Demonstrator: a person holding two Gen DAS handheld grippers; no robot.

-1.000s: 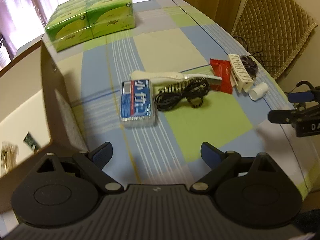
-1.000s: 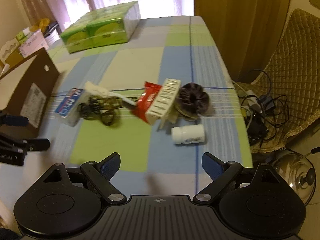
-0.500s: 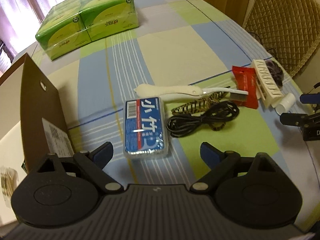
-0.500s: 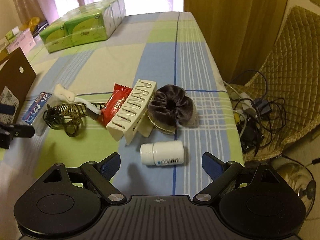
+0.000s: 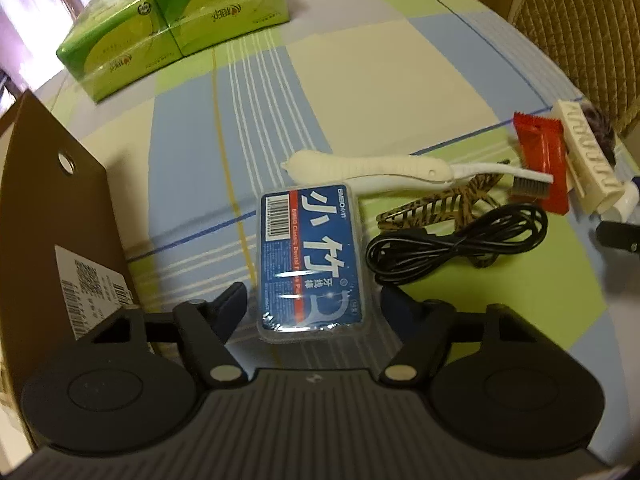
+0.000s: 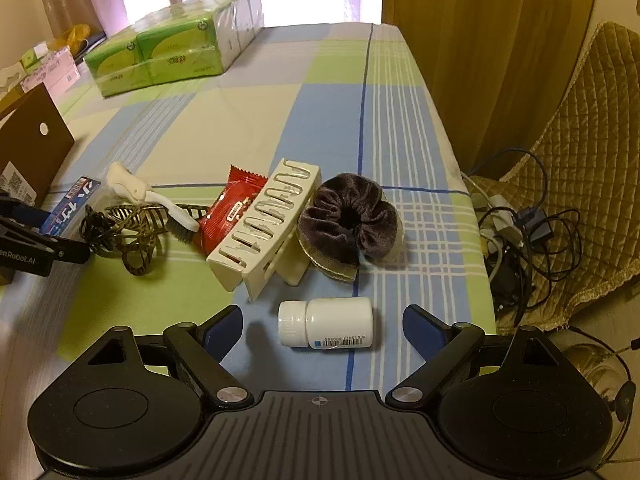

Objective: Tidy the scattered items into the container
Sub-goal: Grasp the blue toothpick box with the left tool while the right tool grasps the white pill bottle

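My left gripper (image 5: 314, 306) is open, its fingers on either side of the near end of a blue dental-floss box (image 5: 310, 258), apart from it. Beyond lie a white brush (image 5: 400, 168), a striped hair claw (image 5: 440, 206), a black cable (image 5: 452, 246) and a red snack packet (image 5: 540, 164). A brown cardboard box (image 5: 52, 216) stands at the left. My right gripper (image 6: 322, 322) is open around a white pill bottle (image 6: 328, 322) lying on its side. Behind it sit a cream slotted rack (image 6: 266, 228) and a dark scrunchie (image 6: 348, 216).
A green tissue pack (image 6: 176, 54) stands at the far end of the checked tablecloth (image 6: 248, 120). A quilted chair (image 6: 580, 184) with tangled cables (image 6: 520, 240) is off the table's right edge. The other gripper (image 6: 32, 240) shows at the left of the right wrist view.
Both grippers moved forward and down. The floss box now lies between the left fingers, and the pill bottle between the right fingers. Both stayed open.
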